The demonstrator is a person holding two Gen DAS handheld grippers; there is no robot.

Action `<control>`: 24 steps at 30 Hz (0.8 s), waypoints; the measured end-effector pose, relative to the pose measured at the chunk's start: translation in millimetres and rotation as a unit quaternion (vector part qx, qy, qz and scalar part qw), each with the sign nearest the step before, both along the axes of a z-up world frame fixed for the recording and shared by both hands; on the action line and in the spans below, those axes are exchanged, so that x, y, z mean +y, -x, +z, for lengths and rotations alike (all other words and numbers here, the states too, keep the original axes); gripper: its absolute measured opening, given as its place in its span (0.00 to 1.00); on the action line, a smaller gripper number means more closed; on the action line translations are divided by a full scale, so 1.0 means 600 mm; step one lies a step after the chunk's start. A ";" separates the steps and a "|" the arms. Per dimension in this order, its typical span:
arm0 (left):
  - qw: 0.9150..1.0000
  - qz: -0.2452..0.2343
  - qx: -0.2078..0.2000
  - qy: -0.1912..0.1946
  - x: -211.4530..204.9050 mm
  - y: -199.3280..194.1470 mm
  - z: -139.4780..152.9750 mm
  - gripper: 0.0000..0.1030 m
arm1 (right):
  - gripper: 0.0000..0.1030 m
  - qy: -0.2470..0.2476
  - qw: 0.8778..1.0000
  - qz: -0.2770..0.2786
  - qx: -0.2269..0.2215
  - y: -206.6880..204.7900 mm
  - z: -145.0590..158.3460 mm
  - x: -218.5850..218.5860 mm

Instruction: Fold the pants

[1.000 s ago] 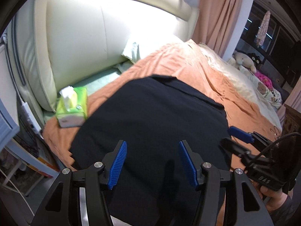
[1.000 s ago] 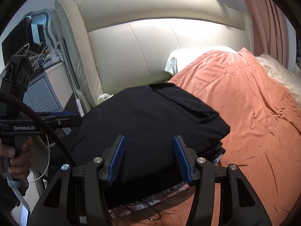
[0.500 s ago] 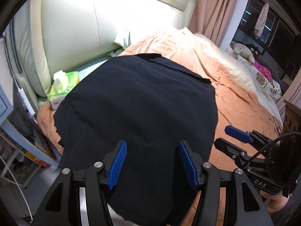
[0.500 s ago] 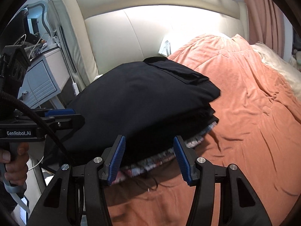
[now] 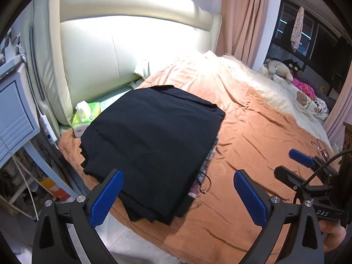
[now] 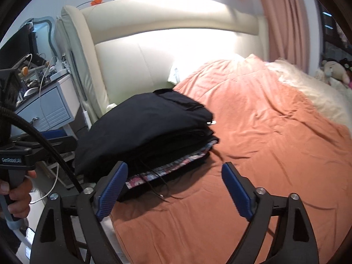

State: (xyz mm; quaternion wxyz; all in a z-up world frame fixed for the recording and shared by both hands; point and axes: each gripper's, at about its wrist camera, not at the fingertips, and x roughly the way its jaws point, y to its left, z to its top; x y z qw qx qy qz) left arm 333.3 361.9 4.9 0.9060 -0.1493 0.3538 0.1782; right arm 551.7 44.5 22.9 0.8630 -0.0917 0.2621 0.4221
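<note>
Lying folded into a thick dark rectangle, the black pants (image 5: 151,136) sit on the orange bedspread (image 5: 253,132) near the bed's corner, just in front of the cream headboard (image 5: 123,50). Under the pants a patterned fabric edge (image 6: 169,169) peeks out along the side facing the grippers, and a thin dark cord (image 6: 157,189) trails from it onto the bedspread. Beside the pants, toward the headboard, a green tissue pack (image 5: 84,115) rests partly hidden by the fold's far corner. Beyond the pants a pale pillow (image 5: 142,69) leans at the headboard's foot. Off the bed edge next to the pants stands a white nightstand (image 6: 47,107) cluttered with cables. Far across the bed from the pants, stuffed toys (image 5: 279,68) lie by a pink curtain (image 5: 246,17). The left gripper (image 5: 177,194) hangs short of the pants, its fingers (image 5: 105,200) opening wide with nothing pressed between them; the near corner of the fold merely shows in the gap. The right gripper (image 6: 175,191) likewise has its fingers (image 6: 236,192) spreading apart and empty, with bare bedspread and the cord ahead. A hand (image 6: 16,194) grips the left gripper's handle.
</note>
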 end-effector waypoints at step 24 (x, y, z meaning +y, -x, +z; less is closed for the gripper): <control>0.996 -0.045 -0.061 -0.049 -0.199 0.172 0.080 0.99 | 1.00 -0.025 0.993 -0.082 -0.075 0.275 0.077 -0.253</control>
